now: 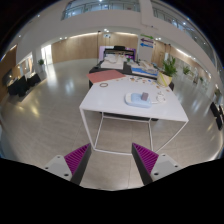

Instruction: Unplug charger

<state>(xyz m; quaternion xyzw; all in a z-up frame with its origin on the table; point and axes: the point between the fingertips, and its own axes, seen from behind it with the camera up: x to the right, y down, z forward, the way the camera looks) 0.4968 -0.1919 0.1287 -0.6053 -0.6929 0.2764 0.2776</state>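
- The two-finger gripper with magenta pads (112,160) is held wide apart, empty.
- A pale charger unit (137,98) is seen on the white rectangular metal-legged table (120,108), well ahead of the fingers, slightly right.

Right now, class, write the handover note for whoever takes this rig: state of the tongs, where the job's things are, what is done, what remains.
Tongs: open, empty, held over the floor short of the white table.
Job's things: a pale object lies on the table's far half; too small to tell whether it is the charger or whether a cable runs from it.
Done: nothing yet.
Left: approach the table, find the charger and its plug, grip it, pull it out.
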